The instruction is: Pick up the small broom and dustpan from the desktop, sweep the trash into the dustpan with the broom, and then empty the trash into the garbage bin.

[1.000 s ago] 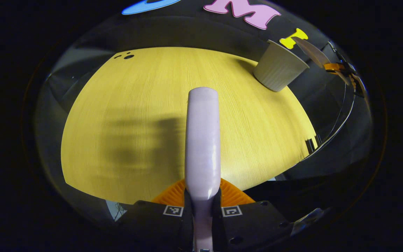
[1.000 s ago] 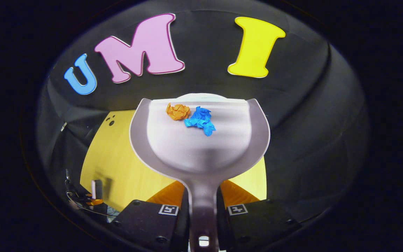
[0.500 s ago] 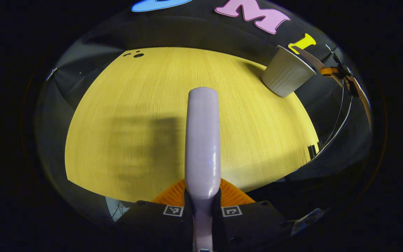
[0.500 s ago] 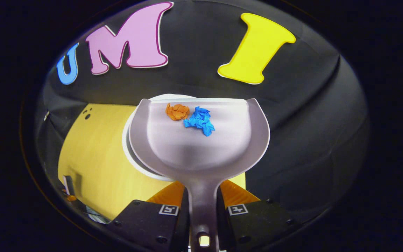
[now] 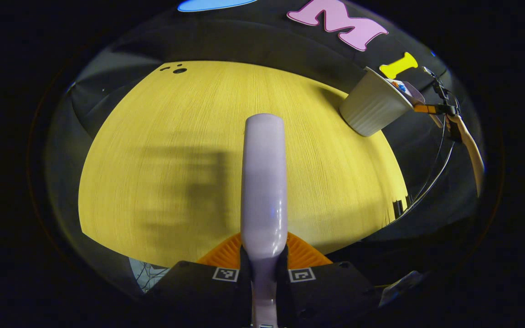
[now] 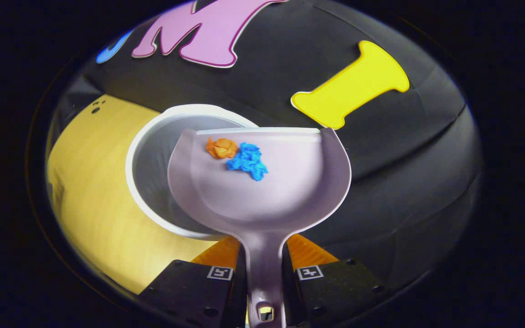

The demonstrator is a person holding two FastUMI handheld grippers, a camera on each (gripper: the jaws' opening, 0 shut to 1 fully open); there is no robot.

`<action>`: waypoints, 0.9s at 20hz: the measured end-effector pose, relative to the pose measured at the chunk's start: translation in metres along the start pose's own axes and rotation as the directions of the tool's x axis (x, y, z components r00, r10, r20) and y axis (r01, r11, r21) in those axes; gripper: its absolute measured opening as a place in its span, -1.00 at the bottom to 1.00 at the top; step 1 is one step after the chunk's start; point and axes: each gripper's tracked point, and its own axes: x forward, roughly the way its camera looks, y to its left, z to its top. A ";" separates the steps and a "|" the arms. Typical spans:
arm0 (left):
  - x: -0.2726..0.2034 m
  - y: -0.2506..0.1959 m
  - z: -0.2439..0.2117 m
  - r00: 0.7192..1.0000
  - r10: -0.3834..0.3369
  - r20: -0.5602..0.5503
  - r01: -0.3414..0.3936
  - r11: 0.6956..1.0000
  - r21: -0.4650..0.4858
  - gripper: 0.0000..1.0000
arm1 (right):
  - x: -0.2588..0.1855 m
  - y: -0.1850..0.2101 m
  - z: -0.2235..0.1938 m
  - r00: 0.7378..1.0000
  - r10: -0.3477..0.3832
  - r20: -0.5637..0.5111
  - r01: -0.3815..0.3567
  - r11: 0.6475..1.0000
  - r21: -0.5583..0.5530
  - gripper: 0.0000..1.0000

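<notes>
My left gripper (image 5: 264,257) is shut on the pale broom handle (image 5: 263,182), which reaches forward over the yellow desktop (image 5: 162,159); the bristles are hidden. My right gripper (image 6: 263,257) is shut on the handle of the pale dustpan (image 6: 267,191), held level with its front lip over the open mouth of the white garbage bin (image 6: 148,155). An orange paper ball (image 6: 220,148) and a blue paper scrap (image 6: 246,161) lie near the pan's front lip. In the left gripper view the ribbed bin (image 5: 372,107) stands at the far right, with the dustpan (image 5: 407,87) at its rim.
The bin stands near the desktop's far right corner, close to the black cloth wall (image 6: 381,150). Small dark holes (image 5: 178,70) mark the far left of the desktop. Cables (image 5: 435,168) hang past the table's right edge.
The right gripper has carried the dustpan over the bin, whose mouth now shows under the pan. The two scraps have shifted slightly toward the lip. The broom has barely moved.
</notes>
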 end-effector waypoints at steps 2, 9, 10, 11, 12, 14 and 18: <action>0.012 -0.020 0.008 1.000 -0.013 -0.004 0.013 1.000 -0.010 -0.53 | -0.002 -0.011 0.001 0.999 -0.050 0.018 0.051 0.997 -0.055 -0.28; 0.042 -0.058 0.017 1.000 -0.018 -0.025 0.018 1.000 -0.005 -0.50 | -0.005 -0.020 0.013 0.966 -0.216 0.144 0.254 0.898 -0.360 -0.37; 0.049 -0.062 0.019 0.999 -0.021 -0.028 0.020 1.000 -0.011 -0.50 | -0.003 -0.021 0.015 0.958 -0.231 0.168 0.280 0.875 -0.394 -0.29; 0.053 -0.064 0.019 0.999 -0.025 -0.033 0.024 1.000 -0.017 -0.50 | -0.003 -0.022 0.017 0.951 -0.247 0.185 0.304 0.853 -0.424 -0.29; 0.058 -0.067 0.019 0.999 -0.028 -0.039 0.028 0.999 -0.025 -0.50 | -0.003 -0.023 0.018 0.944 -0.264 0.196 0.326 0.834 -0.446 -0.37; 0.065 -0.069 0.023 0.998 -0.046 -0.044 0.044 0.998 -0.051 -0.50 | -0.007 -0.024 0.018 0.934 -0.285 0.217 0.356 0.803 -0.477 -0.29; 0.065 -0.067 0.024 0.998 -0.042 -0.044 0.039 0.997 -0.066 -0.50 | -0.007 -0.024 0.024 0.910 -0.313 0.272 0.413 0.736 -0.536 -0.29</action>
